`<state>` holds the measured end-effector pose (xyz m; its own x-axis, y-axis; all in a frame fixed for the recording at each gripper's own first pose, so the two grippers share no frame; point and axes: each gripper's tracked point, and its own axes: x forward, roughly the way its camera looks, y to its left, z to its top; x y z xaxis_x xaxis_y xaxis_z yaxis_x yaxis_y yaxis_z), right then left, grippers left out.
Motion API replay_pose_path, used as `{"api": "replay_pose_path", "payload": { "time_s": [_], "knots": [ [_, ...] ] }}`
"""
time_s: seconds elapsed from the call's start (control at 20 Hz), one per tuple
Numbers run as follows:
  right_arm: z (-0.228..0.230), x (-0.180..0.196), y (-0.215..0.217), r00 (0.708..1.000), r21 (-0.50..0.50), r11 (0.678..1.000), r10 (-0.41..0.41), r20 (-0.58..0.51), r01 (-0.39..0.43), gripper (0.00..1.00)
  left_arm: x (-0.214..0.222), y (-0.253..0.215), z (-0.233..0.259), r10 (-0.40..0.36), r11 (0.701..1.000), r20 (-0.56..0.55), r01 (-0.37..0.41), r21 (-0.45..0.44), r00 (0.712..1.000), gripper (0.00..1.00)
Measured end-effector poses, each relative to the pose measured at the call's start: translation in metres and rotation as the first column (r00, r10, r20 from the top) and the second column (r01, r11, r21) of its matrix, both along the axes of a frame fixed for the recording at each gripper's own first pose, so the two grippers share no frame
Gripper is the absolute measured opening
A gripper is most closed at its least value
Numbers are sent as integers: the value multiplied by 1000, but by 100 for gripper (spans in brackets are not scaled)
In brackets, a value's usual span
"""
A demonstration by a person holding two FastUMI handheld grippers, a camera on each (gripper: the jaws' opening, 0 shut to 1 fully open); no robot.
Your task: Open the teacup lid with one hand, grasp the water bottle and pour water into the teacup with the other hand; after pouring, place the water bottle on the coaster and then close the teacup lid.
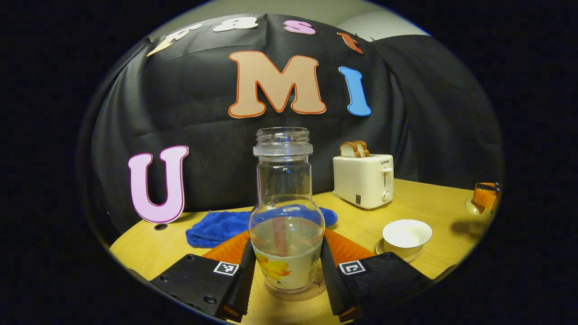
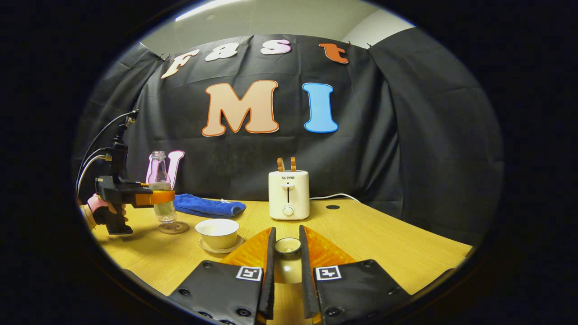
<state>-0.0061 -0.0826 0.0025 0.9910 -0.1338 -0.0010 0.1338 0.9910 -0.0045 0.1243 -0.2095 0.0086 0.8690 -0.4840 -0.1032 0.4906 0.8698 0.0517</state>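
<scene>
Teacup (image 2: 218,233) sits uncovered on its saucer (image 2: 221,248) on the wooden table (image 2: 370,239), near the middle, in front and to the left of the white toaster (image 2: 289,194) as the right gripper view has it; in the left gripper view the same cup (image 1: 406,234) lies to the right of the bottle. Its lid (image 2: 287,246) is pinched between the narrow-set fingers of the right gripper (image 2: 286,271), held up off the table by its knob, to the right of the cup. The water bottle (image 1: 286,216), clear with no cap and partly filled, stands upright on a round coaster (image 1: 298,291) at the left side of the table, and the left gripper (image 1: 284,275) has a finger against each side of its lower body, gripping it. In the right gripper view that gripper (image 2: 160,197) and the gloved hand (image 2: 101,207) holding it show far left at the bottle (image 2: 161,194). A blue cloth (image 2: 207,206) lies behind, near the wall.
</scene>
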Motion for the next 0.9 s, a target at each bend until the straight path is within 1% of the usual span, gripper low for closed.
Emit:
{"api": "replay_pose_path", "payload": {
  "time_s": [0.2, 0.5, 0.75, 0.8, 0.85, 0.9],
  "knots": [
    [0, 0, 0, 1000, 0, 1000, 0, 0, 0, 28, -1, 0, -15, -13, 1000, -26, 13, -20, 1000, 67],
    [0, 0, 0, 1000, 0, 1000, 0, 0, 0, 29, 1, -1, -28, -17, 1000, -54, 17, -1, 998, 71],
    [0, 0, 0, 1000, 0, 1000, 0, 0, 0, 28, 2, 1, -29, -7, 1000, -54, 9, 25, 999, 73],
    [0, 0, 0, 1000, 0, 1000, 0, 0, 0, 29, 3, 3, -29, 2, 1000, -53, -1, 27, 999, 76],
    [0, -1, 0, 1000, 0, 1000, 0, 0, 0, 28, 3, 4, -27, 6, 1000, -52, -5, 19, 999, 89],
    [0, -1, 0, 1000, 0, 1000, 0, 1, 0, 28, 2, 4, -25, 6, 1000, -47, -6, 5, 999, 95]
  ]
}}
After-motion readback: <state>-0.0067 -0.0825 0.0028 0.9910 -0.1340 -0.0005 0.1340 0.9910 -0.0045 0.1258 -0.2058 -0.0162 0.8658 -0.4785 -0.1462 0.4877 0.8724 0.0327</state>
